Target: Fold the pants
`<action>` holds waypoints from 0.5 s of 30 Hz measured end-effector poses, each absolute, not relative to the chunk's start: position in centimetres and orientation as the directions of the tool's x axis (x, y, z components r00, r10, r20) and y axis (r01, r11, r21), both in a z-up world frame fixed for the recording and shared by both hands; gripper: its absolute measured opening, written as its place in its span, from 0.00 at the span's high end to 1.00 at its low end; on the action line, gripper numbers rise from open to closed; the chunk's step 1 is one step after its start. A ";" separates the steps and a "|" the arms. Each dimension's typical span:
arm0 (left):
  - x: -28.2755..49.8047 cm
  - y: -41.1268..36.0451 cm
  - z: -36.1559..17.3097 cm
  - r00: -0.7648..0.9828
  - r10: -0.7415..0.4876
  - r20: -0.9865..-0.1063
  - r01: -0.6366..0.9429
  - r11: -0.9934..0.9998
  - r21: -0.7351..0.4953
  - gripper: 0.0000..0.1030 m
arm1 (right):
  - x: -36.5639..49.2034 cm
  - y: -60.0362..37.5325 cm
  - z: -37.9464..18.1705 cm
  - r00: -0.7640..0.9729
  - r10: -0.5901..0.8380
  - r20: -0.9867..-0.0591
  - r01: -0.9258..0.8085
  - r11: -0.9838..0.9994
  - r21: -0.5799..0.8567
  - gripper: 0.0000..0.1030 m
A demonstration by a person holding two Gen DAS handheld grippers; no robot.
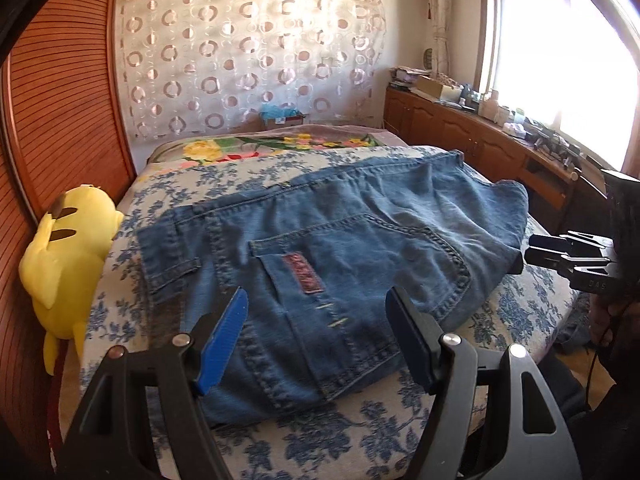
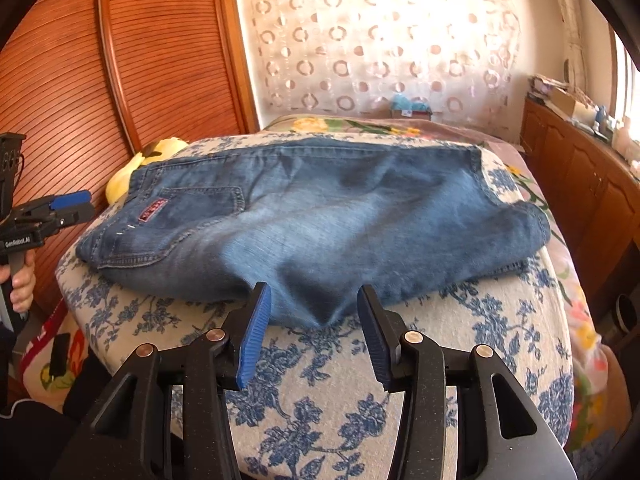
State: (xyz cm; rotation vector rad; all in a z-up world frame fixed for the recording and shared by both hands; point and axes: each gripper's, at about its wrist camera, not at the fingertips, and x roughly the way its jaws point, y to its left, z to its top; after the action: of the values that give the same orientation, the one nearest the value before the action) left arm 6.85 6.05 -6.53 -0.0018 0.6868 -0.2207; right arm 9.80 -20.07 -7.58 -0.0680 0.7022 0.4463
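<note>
Blue jeans (image 1: 340, 220) lie folded into a thick bundle on the bed's blue-flowered cover (image 1: 320, 432), back pocket and red label facing up. My left gripper (image 1: 318, 302) hovers open over the pocket end, its blue pads wide apart and not pressing the denim. In the right wrist view the jeans (image 2: 340, 216) stretch across the bed, and my right gripper (image 2: 314, 290) stands open at their near folded edge, a bulge of denim lying between its fingers without being pinched. The left gripper (image 2: 78, 206) shows at the left edge there, and the right gripper (image 1: 532, 249) at the right edge of the left wrist view.
A yellow plush toy (image 1: 68, 260) lies between the bed and the wooden slatted wardrobe (image 1: 60, 100). Low wooden cabinets (image 1: 480, 140) with clutter on top run under the window. A small cardboard box (image 1: 282, 119) sits at the bed's far end by the curtain.
</note>
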 end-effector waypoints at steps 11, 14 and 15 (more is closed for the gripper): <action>7.2 1.2 -8.1 0.699 -0.281 -0.658 0.299 0.950 -0.089 0.31 | 9.7 -20.7 -8.2 0.687 0.344 -0.640 -0.386 0.919 0.081 0.53; 7.3 -0.7 -8.3 0.682 -0.304 -0.665 0.343 0.936 -0.076 0.31 | 9.5 -20.8 -8.3 0.687 0.346 -0.639 -0.385 0.919 0.084 0.51; 7.4 -1.3 -8.4 0.676 -0.310 -0.668 0.357 0.931 -0.071 0.31 | 9.5 -20.8 -8.3 0.687 0.346 -0.639 -0.385 0.919 0.084 0.50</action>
State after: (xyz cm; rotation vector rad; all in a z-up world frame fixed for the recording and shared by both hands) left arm 7.39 -1.30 -8.39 0.0672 0.7381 -0.3751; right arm 9.46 -20.78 -8.34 -0.0585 0.7030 0.4090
